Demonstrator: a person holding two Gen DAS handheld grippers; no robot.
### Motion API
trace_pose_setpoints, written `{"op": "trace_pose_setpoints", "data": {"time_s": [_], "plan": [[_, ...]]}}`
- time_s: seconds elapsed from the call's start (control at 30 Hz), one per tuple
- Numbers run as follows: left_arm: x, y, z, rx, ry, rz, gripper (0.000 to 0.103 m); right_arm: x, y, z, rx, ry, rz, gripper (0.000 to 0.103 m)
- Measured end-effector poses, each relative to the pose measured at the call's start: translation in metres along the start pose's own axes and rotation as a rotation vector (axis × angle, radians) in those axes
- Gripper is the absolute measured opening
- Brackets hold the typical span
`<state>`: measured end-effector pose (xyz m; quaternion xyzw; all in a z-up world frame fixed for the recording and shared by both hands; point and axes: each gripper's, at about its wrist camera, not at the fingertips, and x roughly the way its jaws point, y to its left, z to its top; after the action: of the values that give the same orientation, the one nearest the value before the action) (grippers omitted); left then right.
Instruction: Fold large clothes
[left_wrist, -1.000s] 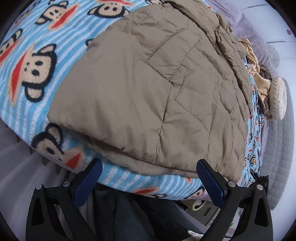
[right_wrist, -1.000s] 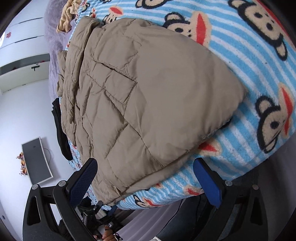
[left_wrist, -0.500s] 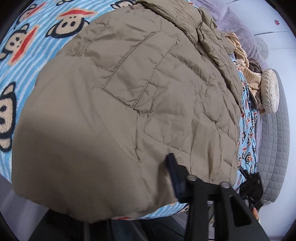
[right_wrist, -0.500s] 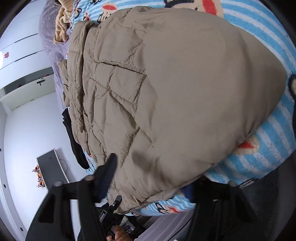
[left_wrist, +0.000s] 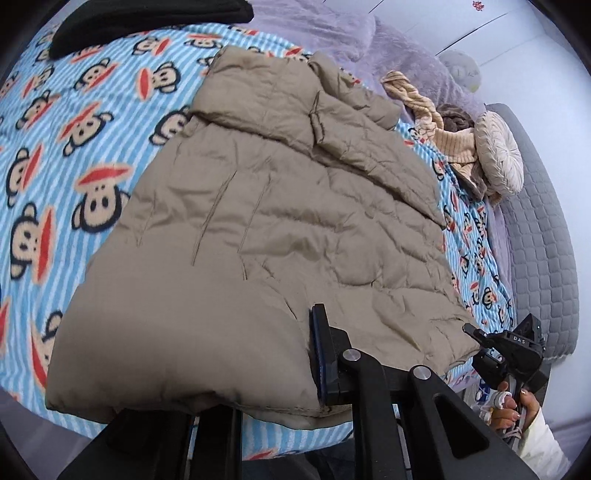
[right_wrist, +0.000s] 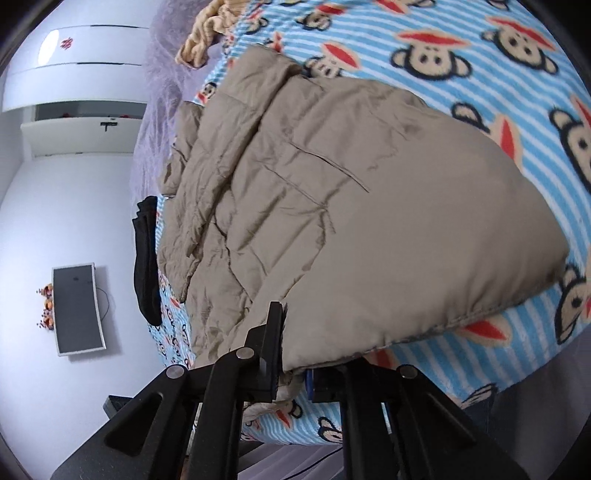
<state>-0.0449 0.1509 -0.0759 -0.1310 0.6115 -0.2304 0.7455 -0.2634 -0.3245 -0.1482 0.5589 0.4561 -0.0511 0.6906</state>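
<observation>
A large tan quilted jacket (left_wrist: 280, 221) lies spread on a bed covered by a blue striped monkey-print blanket (left_wrist: 74, 147). My left gripper (left_wrist: 310, 391) is shut on the jacket's near hem, which drapes over and hides its left finger. In the right wrist view the same jacket (right_wrist: 369, 221) fills the middle, and my right gripper (right_wrist: 291, 373) is shut on the near hem at its other corner. The right gripper (left_wrist: 506, 354) also shows at the lower right of the left wrist view, held by a hand (left_wrist: 513, 410).
A black garment (left_wrist: 147, 22) lies at the far left of the bed. A beige knitted piece (left_wrist: 428, 110) and a round cream cushion (left_wrist: 498, 151) sit near purple bedding (left_wrist: 351, 44). A grey quilted headboard (left_wrist: 535, 229) borders the right. A dark screen (right_wrist: 75, 308) hangs on the wall.
Both grippers went from open in front of the hem to shut on it. The hem has been lifted and the views now look further along the jacket.
</observation>
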Motion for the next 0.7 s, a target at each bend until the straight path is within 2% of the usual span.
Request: {"op": "trace_pose_setpoints", "data": {"time_s": [0.27,0.47,0.7], "plan": [[-0.03,-0.039,0.069,0.049,-0.171,0.022,0.017,-0.017,0.083,0.056,-0.238,-0.037,0.022,0.01],[-0.045,-0.079,0.129,0.071,-0.306,0.073,0.017,-0.016,0.154,0.118,-0.434,-0.064,-0.005,0.01],[-0.012,-0.089,0.198,0.087,-0.336,0.156,0.017,0.021,0.21,0.184,-0.558,-0.089,-0.054,0.01]]}}
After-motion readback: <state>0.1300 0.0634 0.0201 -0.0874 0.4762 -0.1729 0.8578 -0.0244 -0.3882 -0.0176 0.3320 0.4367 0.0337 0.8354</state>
